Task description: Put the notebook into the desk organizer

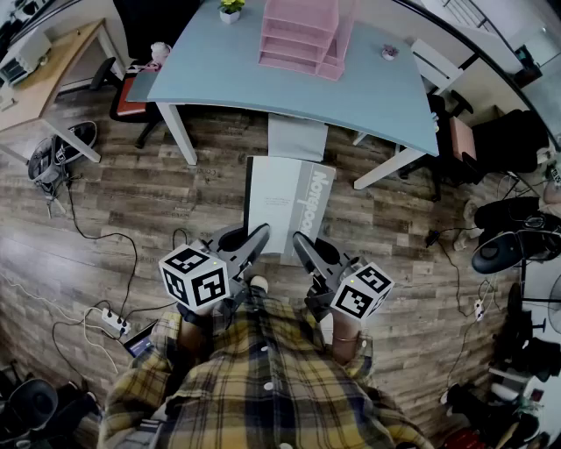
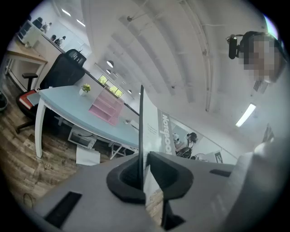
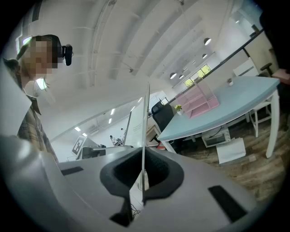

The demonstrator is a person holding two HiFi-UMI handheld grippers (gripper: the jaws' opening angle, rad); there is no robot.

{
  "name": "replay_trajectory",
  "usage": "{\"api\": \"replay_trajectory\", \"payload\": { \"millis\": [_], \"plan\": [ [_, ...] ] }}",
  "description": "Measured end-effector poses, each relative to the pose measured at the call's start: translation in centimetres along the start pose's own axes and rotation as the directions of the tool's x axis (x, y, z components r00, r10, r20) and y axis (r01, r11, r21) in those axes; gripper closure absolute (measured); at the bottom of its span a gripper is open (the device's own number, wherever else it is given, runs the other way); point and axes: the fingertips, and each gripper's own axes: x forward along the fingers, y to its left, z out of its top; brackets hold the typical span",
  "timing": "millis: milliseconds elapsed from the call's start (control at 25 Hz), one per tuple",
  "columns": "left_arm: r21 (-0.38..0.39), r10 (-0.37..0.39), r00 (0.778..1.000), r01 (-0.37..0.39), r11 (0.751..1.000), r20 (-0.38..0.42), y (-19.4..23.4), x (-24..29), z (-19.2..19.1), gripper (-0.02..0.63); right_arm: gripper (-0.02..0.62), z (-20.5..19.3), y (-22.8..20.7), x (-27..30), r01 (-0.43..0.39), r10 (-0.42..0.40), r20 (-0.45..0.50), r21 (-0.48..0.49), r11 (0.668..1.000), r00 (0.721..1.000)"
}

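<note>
Clamped notebook (image 1: pixel 279 203) by its near edge with both claws: left gripper (image 1: pixel 259 235) at 7 o'clock, right gripper (image 1: pixel 301 240) at 5, jaws nearly together, pinching thin pages. Held it face up over floor (image 1: pixel 131 202), at 6 o'clock of table (image 1: pixel 219 79), well apart from desk organizer (image 1: pixel 302 35) at 12. Counted two grippers, one notebook, one organizer, one potted plant (image 1: pixel 231 9). Lost organizer's top to frame edge; couldn't ID small item (image 1: pixel 389 53) at 1 o'clock
</note>
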Motion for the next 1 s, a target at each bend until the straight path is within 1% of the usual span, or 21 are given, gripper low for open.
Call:
{"api": "replay_trajectory", "payload": {
  "millis": [120,400,640,800,1000],
  "plan": [
    [-0.003,0.005,1.0,-0.005,1.0,0.009,-0.3,0.4,-0.2,0.577,0.583,0.1,-0.3,-0.5,-0.008,0.008,0.009,-0.013,1.0,1.0],
    [-0.014,0.015,1.0,-0.015,1.0,0.022,-1.1,0.9,-1.0,0.577,0.581,-0.1,-0.8,-1.6,-0.046,0.045,0.009,0.01,0.999,0.999],
    [-0.027,0.019,1.0,-0.019,0.999,0.009,-0.7,2.3,-1.0,0.578,0.583,0.2,-2.4,-1.6,-0.041,0.04,0.013,0.049,0.998,0.999],
    [-0.035,0.012,1.0,-0.011,0.999,0.014,1.0,3.3,0.1,0.578,0.581,0.9,-3.5,0.2,-0.034,0.033,0.017,0.056,0.998,0.999],
    [-0.04,-0.005,1.0,0.005,0.999,0.013,4.2,5.7,3.3,0.579,0.583,3.2,-6.0,3.8,-0.018,0.017,0.026,0.056,0.998,1.0]
  ]
}}
